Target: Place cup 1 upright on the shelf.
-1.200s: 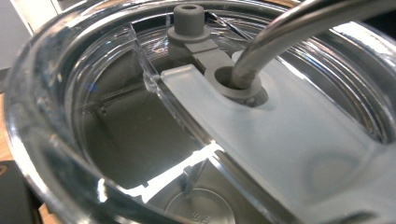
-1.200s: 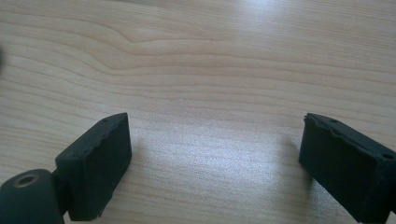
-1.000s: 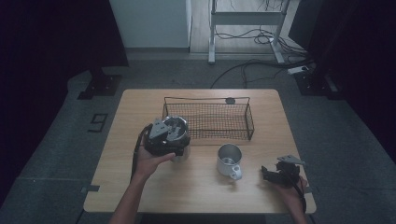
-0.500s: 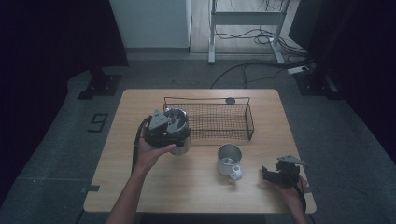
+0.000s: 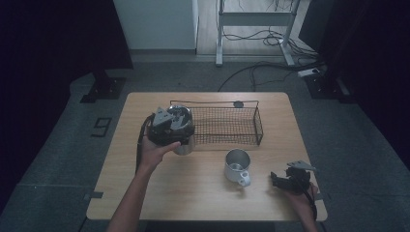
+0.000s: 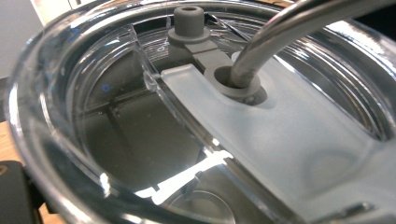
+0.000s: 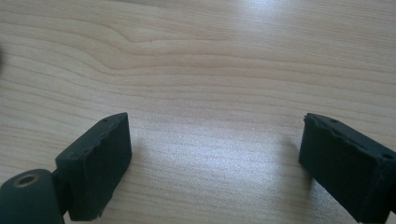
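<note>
**A:** On the wooden table [image 5: 159, 193], at the left, what is the left gripper [image 5: 167, 126] doing?

**B:** It is raised at the near left corner of the wire basket [image 5: 227, 126], in the person's left hand [image 5: 157, 152], and it has a steel tumbler [image 5: 186, 142] with it. From above, the gripper's grey plate covers most of the tumbler; the steel wall shows just under it, right beside the basket's left end.

**A:** Are its jaws clamped on the tumbler?

**B:** I cannot tell. The left gripper view looks from very close onto the tumbler's clear lid [image 6: 116, 116], with a frosted slider [image 6: 289, 140] across it and a metal straw [image 6: 280, 32] rising out of a grey grommet. A bit of black shows at the bottom left corner, but the pads themselves are hidden, so whether they press on the rim is not visible.

**A:** And the right gripper [image 5: 290, 178]?

**B:** It rests low at the near right corner of the table, in the person's right hand [image 5: 302, 200]. In the right gripper view its two black pads [image 7: 98, 158] stand well apart, with bare wood grain between them and nothing held.

**A:** Anything else on the table?

**B:** A steel mug [image 5: 238, 165] stands upright between the two grippers, nearer than the basket, its handle turned toward the near edge. It is apart from both grippers.
</note>
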